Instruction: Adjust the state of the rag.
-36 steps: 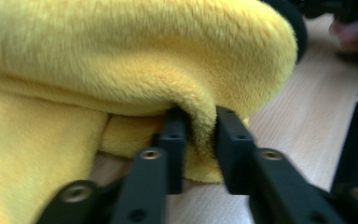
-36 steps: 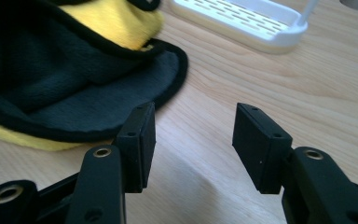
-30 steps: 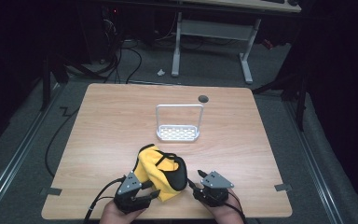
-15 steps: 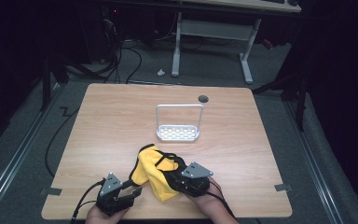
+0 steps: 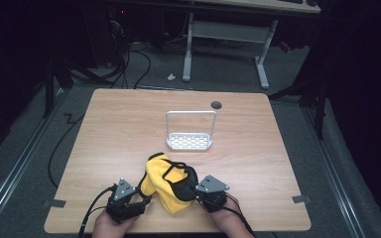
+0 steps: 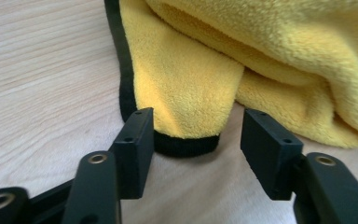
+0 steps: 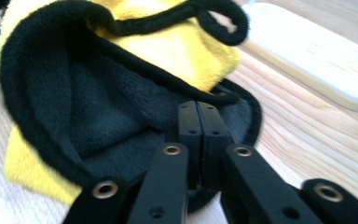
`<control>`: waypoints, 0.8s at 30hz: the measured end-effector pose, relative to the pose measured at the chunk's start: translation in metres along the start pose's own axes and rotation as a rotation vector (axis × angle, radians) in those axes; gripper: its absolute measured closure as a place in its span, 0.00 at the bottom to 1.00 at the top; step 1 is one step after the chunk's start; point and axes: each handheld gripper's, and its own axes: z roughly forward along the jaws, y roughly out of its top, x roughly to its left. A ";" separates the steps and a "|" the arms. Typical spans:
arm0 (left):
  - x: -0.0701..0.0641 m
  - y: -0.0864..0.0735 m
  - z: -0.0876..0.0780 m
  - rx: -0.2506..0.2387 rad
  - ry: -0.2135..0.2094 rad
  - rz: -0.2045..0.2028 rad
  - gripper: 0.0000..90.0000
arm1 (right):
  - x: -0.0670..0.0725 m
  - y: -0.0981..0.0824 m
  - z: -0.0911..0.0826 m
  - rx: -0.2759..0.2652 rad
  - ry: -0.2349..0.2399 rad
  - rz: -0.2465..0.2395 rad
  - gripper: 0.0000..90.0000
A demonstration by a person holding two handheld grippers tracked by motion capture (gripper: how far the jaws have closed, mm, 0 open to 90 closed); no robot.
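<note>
Yellow microfibre cloth point(image 5: 164, 186) bunched in front of the white rack point(image 5: 189, 141), newly pinched on its black side.
Right gripper point(image 7: 198, 122) has just been closing; its jaws now meet on the dark hem, so lifting can start. Left gripper point(image 6: 196, 140) has eased slightly, jaws apart astride the yellow corner, not pressing it, detail the high view lacks.

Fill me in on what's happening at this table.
A person holds a pair of tongs in each hand and works on a crumpled yellow cloth with black trim near the table's front edge. The right tongs have just been closing and look pinched on the cloth's dark edge. The left tongs stand open around a yellow corner without pressing it. A white rack stands apart, farther back.
</note>
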 end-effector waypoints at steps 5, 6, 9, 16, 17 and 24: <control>-0.001 -0.001 0.000 0.004 0.008 0.020 0.92 | 0.001 0.001 -0.006 -0.028 0.004 0.025 0.68; -0.001 -0.002 -0.001 0.005 0.003 0.019 0.94 | 0.002 0.004 -0.004 -0.035 0.005 0.024 0.64; -0.003 -0.006 -0.005 0.006 -0.008 0.013 0.95 | 0.004 0.012 0.007 -0.033 0.028 0.018 0.54; -0.005 -0.013 -0.016 -0.004 -0.031 -0.006 0.96 | 0.010 0.015 0.038 0.034 0.101 -0.029 0.61; -0.005 -0.013 -0.017 -0.007 -0.032 -0.006 0.96 | 0.011 0.015 0.039 0.046 0.107 -0.039 0.71; -0.005 -0.013 -0.017 -0.019 -0.028 -0.001 0.95 | 0.010 0.014 0.031 0.045 0.093 -0.046 0.96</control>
